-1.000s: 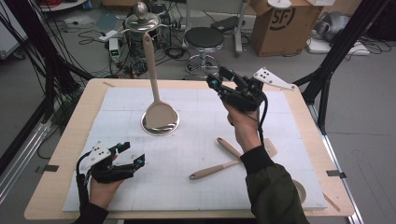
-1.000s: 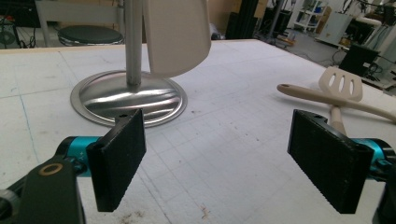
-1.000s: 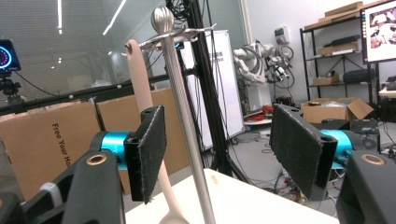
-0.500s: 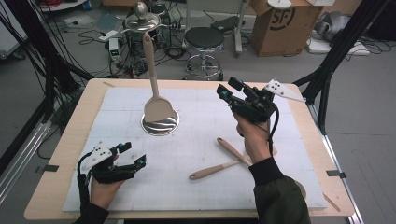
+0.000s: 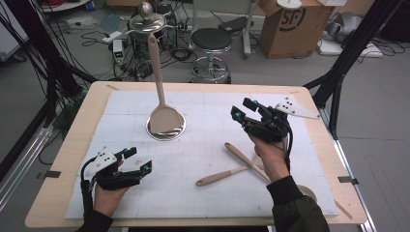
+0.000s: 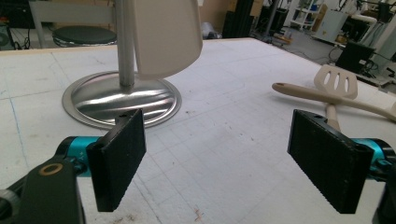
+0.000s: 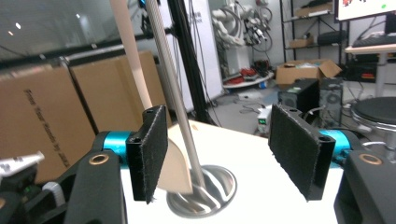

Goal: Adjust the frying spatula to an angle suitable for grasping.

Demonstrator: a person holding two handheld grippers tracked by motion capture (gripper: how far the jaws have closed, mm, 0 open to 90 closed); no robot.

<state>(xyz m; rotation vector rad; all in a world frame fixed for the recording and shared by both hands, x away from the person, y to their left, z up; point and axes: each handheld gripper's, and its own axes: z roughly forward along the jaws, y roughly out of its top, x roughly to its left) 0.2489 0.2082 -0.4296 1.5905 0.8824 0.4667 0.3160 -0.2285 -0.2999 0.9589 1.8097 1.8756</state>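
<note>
Right tool (image 5: pixel 244 112) spread, empty, above bench (image 5: pixel 72 145) right half, aimed at hanging spatula (image 5: pixel 162 104) on stand (image 5: pixel 166 129). Left tool (image 5: pixel 138 159) spread near front-left edge. Open mat between them.

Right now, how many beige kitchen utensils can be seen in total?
3: one spatula hangs on the metal stand; two utensils lie crossed on the table near the right hand, a spoon and a slotted spatula.
</note>
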